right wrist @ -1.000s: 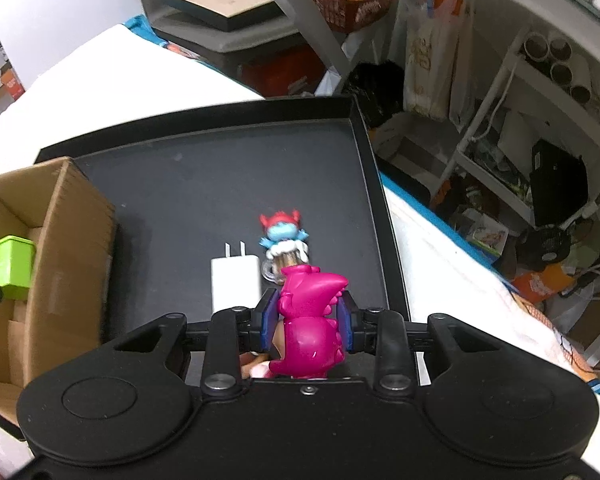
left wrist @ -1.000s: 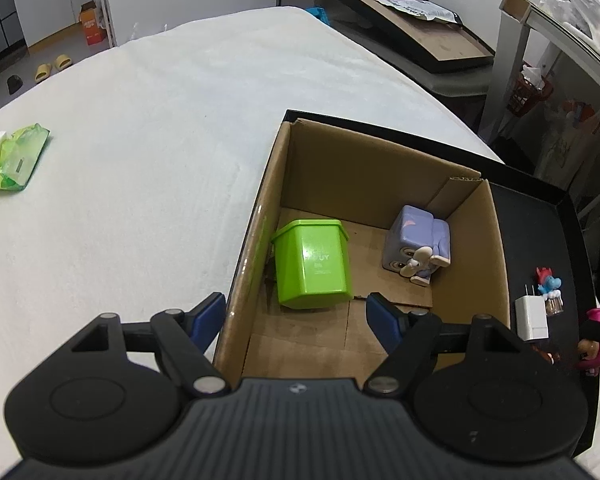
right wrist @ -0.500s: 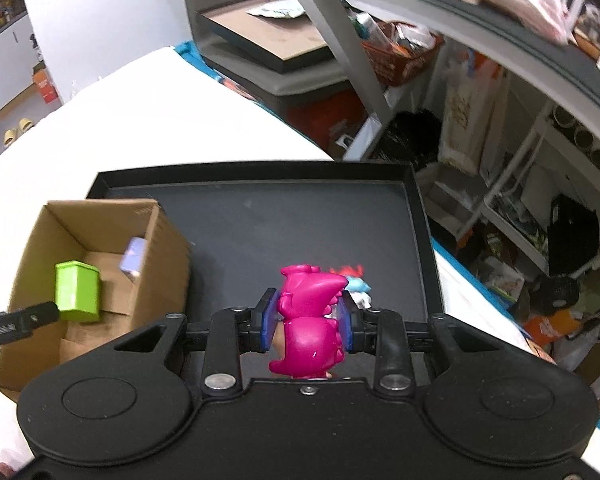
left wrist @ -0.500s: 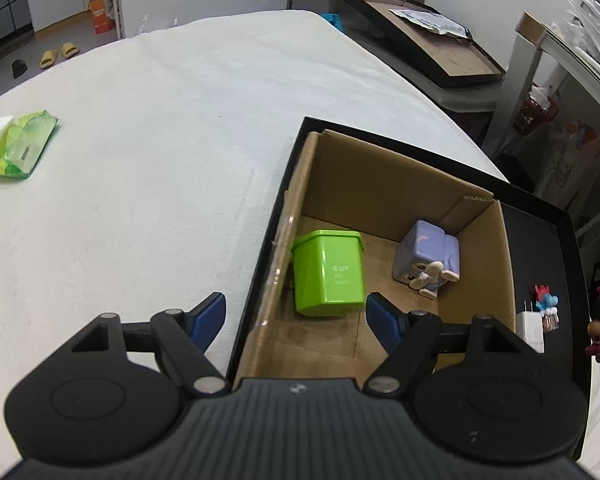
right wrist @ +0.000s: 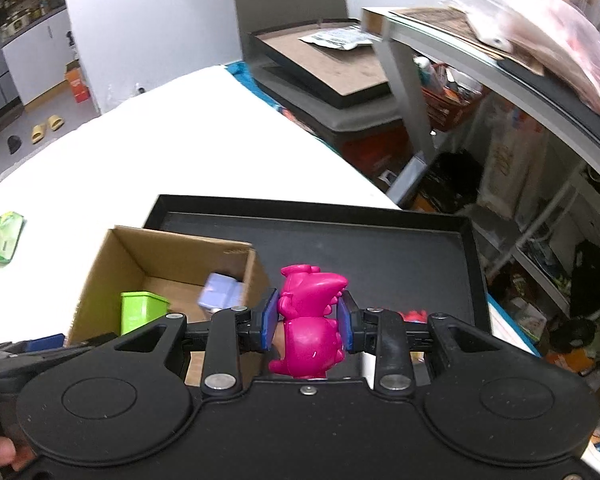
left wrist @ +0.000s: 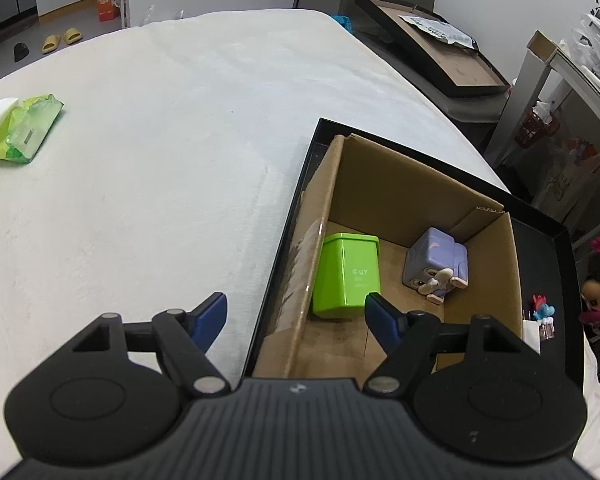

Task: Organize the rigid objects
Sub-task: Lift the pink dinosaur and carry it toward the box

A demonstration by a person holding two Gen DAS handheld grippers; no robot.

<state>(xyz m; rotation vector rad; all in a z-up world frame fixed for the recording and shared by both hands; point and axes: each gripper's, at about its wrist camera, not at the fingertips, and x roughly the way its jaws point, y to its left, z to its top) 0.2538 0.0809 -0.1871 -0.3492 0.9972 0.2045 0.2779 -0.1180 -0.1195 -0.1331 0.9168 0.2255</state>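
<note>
We have lifted the pink toy (right wrist: 310, 320) up off the black tray (right wrist: 380, 248) with our right tool (right wrist: 308, 322) clamped on it, ready for the box (left wrist: 400, 184), while our left tool (left wrist: 296, 312) hangs wide apart.

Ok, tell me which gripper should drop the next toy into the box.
Right. The right gripper is shut on the pink toy, raised beside the box. The left gripper is open and empty.
</note>
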